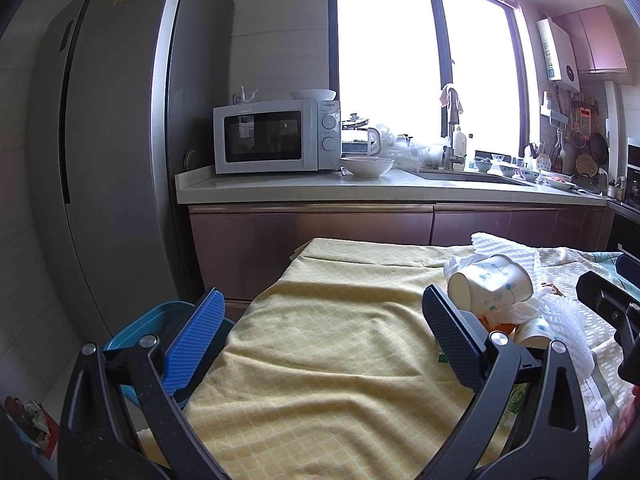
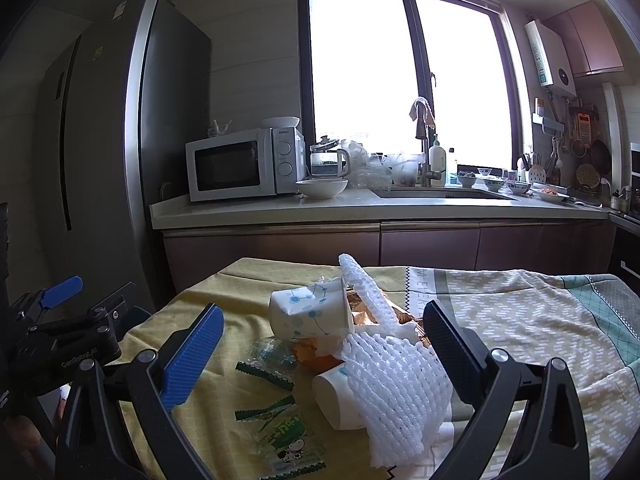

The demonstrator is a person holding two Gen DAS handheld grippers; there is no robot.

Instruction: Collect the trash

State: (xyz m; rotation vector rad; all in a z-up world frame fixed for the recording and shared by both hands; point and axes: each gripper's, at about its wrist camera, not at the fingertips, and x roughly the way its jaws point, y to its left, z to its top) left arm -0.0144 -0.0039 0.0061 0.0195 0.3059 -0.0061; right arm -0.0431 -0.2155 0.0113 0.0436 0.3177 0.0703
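Note:
A pile of trash lies on the cloth-covered table (image 2: 520, 320): a tipped paper cup with blue dots (image 2: 308, 312), a second white cup (image 2: 336, 396), white foam netting (image 2: 392, 376), a crumpled clear plastic piece (image 2: 272, 352), green snack wrappers (image 2: 288, 440) and orange scraps (image 2: 312, 354). My right gripper (image 2: 324, 348) is open, its jaws on either side of the pile. My left gripper (image 1: 324, 324) is open and empty above the yellow cloth (image 1: 320, 360), left of the dotted cup (image 1: 490, 284). A teal bin (image 1: 160, 320) sits below the table's left edge.
A kitchen counter (image 1: 360, 192) stands beyond the table with a microwave (image 1: 276, 136), a white bowl (image 1: 366, 166) and a sink. A tall grey fridge (image 1: 112, 120) is at the left. My left gripper also shows at the left of the right wrist view (image 2: 60, 332).

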